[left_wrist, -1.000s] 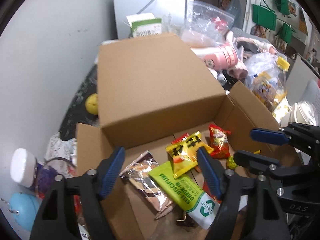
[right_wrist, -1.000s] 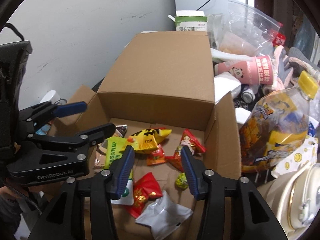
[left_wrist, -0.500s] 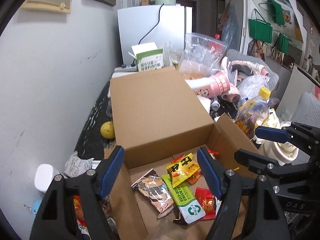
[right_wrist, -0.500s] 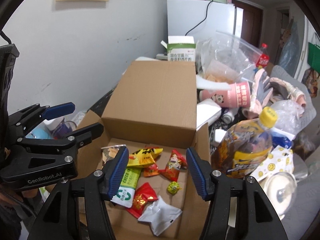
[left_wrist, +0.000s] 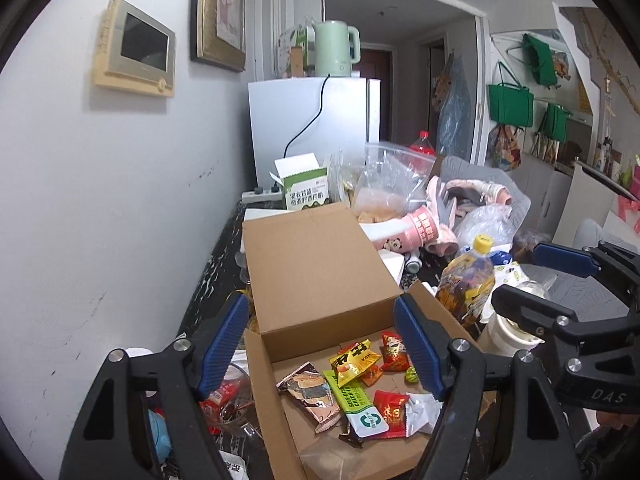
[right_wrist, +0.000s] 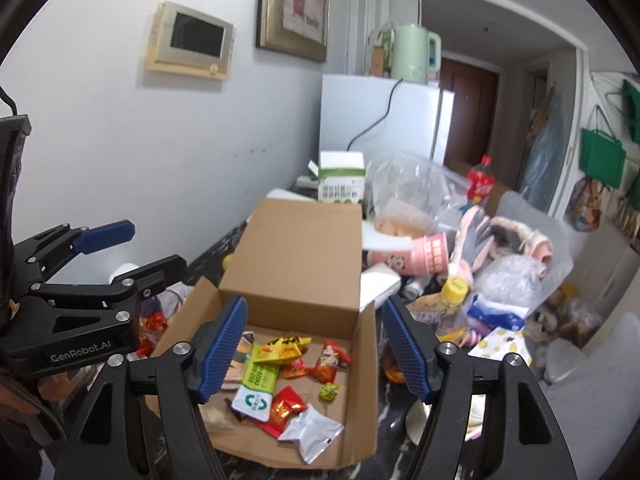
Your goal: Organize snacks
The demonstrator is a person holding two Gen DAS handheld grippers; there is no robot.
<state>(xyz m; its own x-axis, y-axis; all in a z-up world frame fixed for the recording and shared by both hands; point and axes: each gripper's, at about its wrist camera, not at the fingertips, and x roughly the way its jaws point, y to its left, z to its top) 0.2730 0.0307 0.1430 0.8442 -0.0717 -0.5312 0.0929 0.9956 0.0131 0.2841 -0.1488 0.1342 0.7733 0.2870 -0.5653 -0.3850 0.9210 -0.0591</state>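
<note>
Left wrist view: white fridge (left_wrist: 314,128) at the far wall, pale green kettle (left_wrist: 334,48) on top of it, black cord trailing down the door. Nearer, an open cardboard box (left_wrist: 316,268) on the dark countertop, back flap standing upright, side flaps splayed. Clutter to the box's right: a clear plastic bag (left_wrist: 394,178), a pink panda cup (left_wrist: 416,230) lying on its side, a yellow-capped drink bottle (left_wrist: 468,280) upright just beside the right flap. A green-and-white carton (left_wrist: 306,192) stands behind the box. Snacks lie loose on the box floor: brown wrapper (left_wrist: 314,394) at the left, long green bar (left_wrist: 356,404) touching it, yellow packet (left_wrist: 354,360) overlapping the bar's far end, red packet (left_wrist: 394,350) to the right, another red packet (left_wrist: 390,408) beside a silver-white packet (left_wrist: 420,406) at the near side, and a small green candy (left_wrist: 410,374) between them. Left gripper (left_wrist: 322,344) hangs above the box, jaws spread wide, nothing between them. Right wrist view: right gripper (right_wrist: 314,344) also above the box, jaws wide apart and empty; the same snacks show beneath it, silver-white packet (right_wrist: 312,434) nearest the front edge, green candy (right_wrist: 329,392) alone toward the right wall. Each gripper appears in the other's view, off to the side and well apart.
</note>
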